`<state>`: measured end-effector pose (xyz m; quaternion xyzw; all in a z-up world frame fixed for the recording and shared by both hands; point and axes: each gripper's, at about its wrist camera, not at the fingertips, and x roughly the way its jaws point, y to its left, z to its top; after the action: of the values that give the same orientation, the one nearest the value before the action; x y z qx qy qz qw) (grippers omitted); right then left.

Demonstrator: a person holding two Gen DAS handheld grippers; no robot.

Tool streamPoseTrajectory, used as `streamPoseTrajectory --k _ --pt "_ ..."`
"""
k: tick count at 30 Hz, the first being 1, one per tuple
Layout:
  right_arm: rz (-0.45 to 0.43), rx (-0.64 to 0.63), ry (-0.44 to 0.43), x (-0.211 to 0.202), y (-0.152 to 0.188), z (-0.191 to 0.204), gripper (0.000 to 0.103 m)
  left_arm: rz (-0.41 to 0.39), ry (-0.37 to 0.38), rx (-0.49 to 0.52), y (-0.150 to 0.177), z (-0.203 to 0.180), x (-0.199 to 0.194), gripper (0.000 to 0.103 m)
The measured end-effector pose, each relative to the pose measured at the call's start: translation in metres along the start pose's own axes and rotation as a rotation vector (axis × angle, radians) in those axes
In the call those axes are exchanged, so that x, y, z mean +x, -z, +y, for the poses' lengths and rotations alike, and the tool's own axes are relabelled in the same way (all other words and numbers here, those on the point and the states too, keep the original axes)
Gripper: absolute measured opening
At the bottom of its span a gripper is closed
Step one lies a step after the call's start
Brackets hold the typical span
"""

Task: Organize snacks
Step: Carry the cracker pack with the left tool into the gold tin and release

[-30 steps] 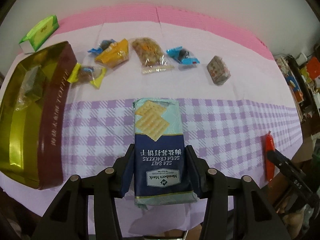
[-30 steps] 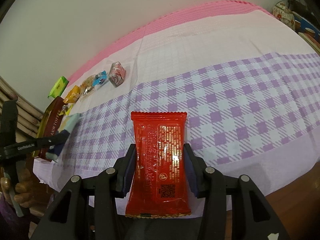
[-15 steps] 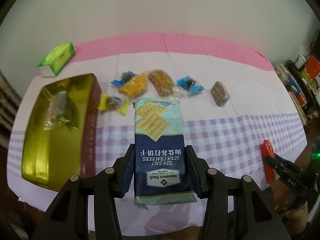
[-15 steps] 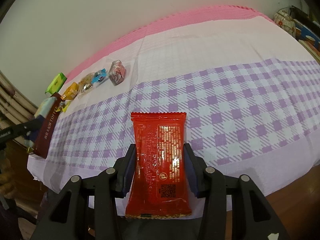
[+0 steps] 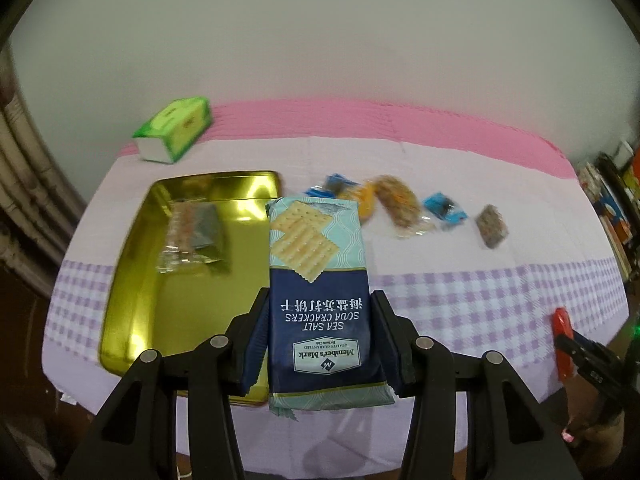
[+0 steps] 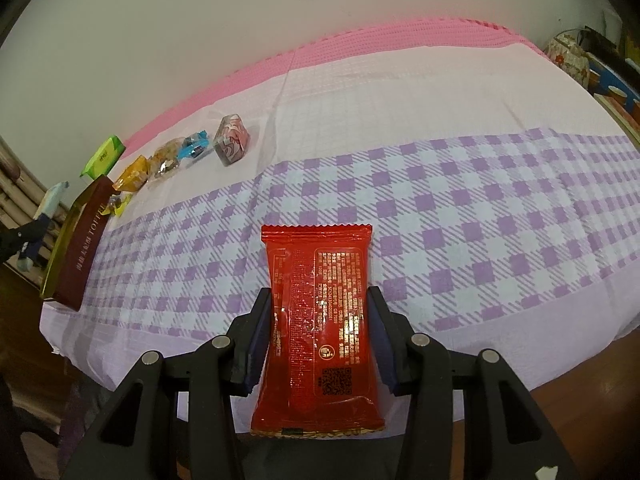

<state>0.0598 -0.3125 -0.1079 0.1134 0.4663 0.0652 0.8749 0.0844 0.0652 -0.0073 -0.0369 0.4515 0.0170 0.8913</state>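
My left gripper [image 5: 320, 340] is shut on a blue and teal pack of sea salt soda crackers [image 5: 318, 292], held above the table beside the open gold tin [image 5: 136, 272]. A clear-wrapped snack [image 5: 192, 236] lies inside the tin. My right gripper [image 6: 316, 336] is shut on a red snack packet [image 6: 320, 316] over the near edge of the checked cloth. In the right wrist view the tin [image 6: 76, 248] stands far left, with the cracker pack [image 6: 50, 200] just beyond it.
Several small wrapped snacks [image 5: 400, 206] lie in a row behind the tin, also seen as wrapped snacks [image 6: 192, 152] at the left. A green tissue box [image 5: 174, 128] sits at the back left. The wall runs behind the table [image 6: 440, 120]; clutter stands at the far right.
My left gripper has risen and pulled back with the cracker pack, so the tin now shows from above and the table looks farther away. The right gripper has hardly moved.
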Motion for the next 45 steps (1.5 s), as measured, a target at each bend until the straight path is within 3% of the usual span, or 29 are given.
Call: streamPoseTrajectory --k 8,18,45 --pt "0.002 -0.009 0.018 0.002 -0.001 0.003 0.044 -0.002 -0.070 -0.043 -0.001 0.048 0.004 0.049" --pt "0.016 -0.012 0.038 0.005 -0.004 0.007 0.044 0.018 -0.126 -0.060 0.001 0.081 0.024 0.049" --pt "0.020 -0.015 0.035 0.006 -0.005 0.007 0.044 0.087 -0.222 -0.101 0.005 0.117 0.056 0.049"
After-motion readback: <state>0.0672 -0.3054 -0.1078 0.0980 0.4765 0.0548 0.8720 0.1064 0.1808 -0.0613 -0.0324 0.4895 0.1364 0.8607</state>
